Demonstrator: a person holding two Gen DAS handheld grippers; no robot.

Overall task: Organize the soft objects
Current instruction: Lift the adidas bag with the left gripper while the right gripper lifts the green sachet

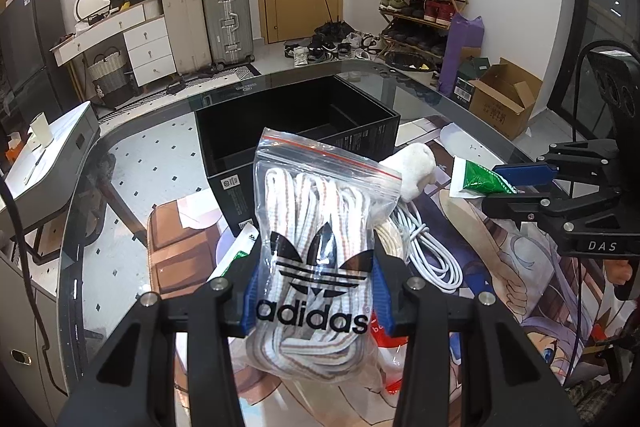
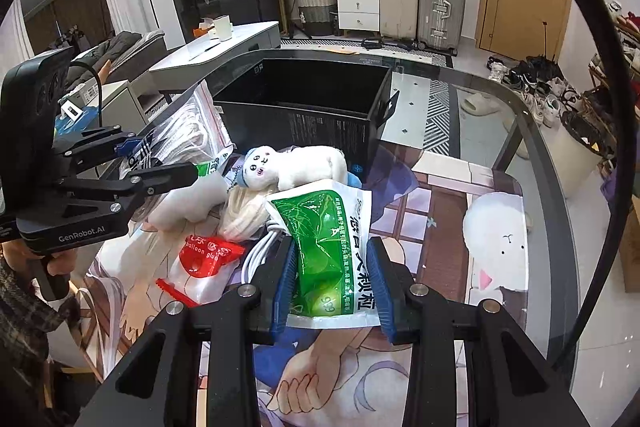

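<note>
My left gripper [image 1: 316, 291] is shut on a clear zip bag of white laces with an adidas logo [image 1: 320, 227], held upright above the table in front of the open black box [image 1: 296, 131]. My right gripper [image 2: 332, 287] is shut on a green and white packet [image 2: 328, 239], lifted over the pile. In the left wrist view the right gripper [image 1: 516, 193] shows at the right with the packet [image 1: 480, 181]. In the right wrist view the left gripper [image 2: 160, 163] shows at the left with the lace bag [image 2: 184, 131]. The black box [image 2: 304, 115] stands behind.
A white plush toy [image 2: 288, 167], a coiled white cable [image 1: 424, 251], a red balloon-glue pack [image 2: 208, 255] and a cream cord bundle [image 2: 244, 211] lie on the printed mat [image 2: 440, 227] of the glass table [image 1: 420, 87]. Suitcases, drawers and shoe racks stand beyond.
</note>
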